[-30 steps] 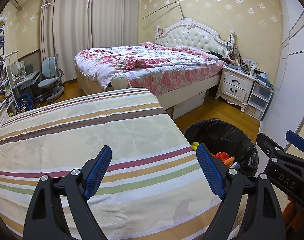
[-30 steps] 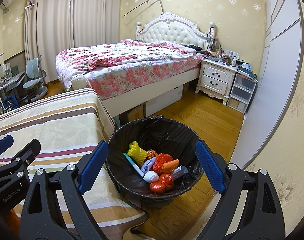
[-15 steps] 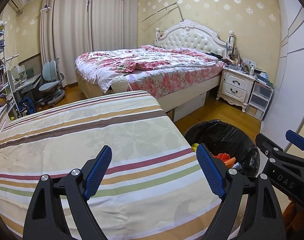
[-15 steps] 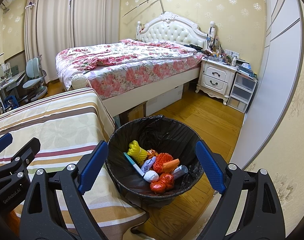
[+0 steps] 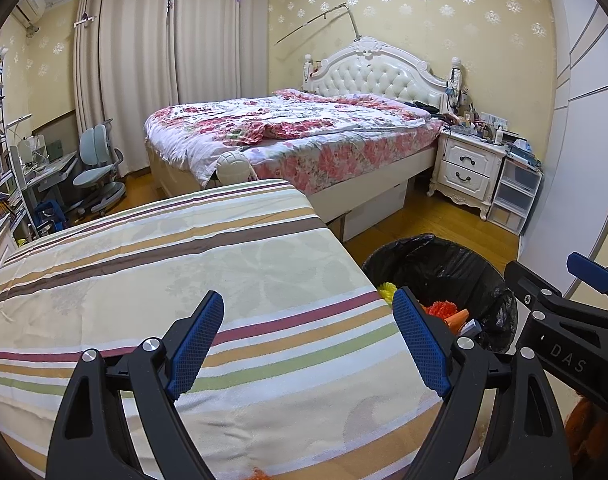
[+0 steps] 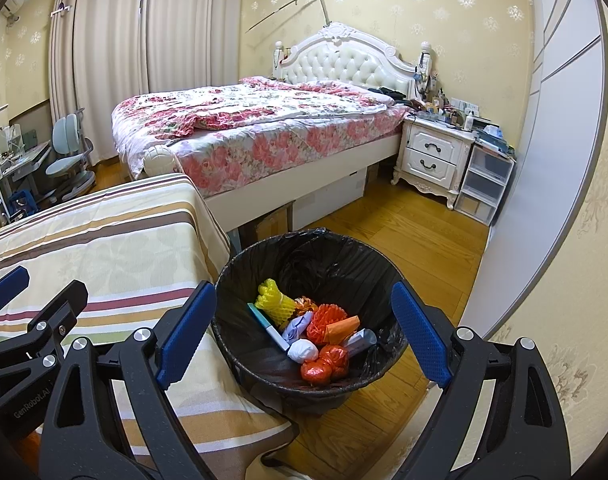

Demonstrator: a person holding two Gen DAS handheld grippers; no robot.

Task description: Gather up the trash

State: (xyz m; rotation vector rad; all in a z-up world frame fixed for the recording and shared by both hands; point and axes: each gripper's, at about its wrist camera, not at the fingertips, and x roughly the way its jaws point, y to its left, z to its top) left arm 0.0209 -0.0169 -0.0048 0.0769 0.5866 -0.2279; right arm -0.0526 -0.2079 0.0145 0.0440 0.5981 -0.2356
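A black-lined trash bin (image 6: 324, 256) stands on the wood floor beside the striped table (image 6: 116, 248). It holds several pieces of trash: yellow foam net (image 6: 274, 303), orange net (image 6: 327, 318), white wad (image 6: 303, 350), red wads (image 6: 324, 364), a pen. My right gripper (image 6: 304, 334) is open and empty, hovering over the bin. My left gripper (image 5: 310, 340) is open and empty above the striped tablecloth (image 5: 184, 272); the bin (image 5: 436, 264) shows at its right.
A floral bed (image 6: 264, 120) stands behind, with a white nightstand (image 6: 434, 156) and plastic drawers (image 6: 484, 188) at right. A desk chair (image 5: 100, 168) and shelves are at far left. A white wardrobe (image 6: 544, 140) flanks the bin.
The left wrist view has tilted slightly, the table edge sitting a little lower in frame. The right gripper and the bin hold still.
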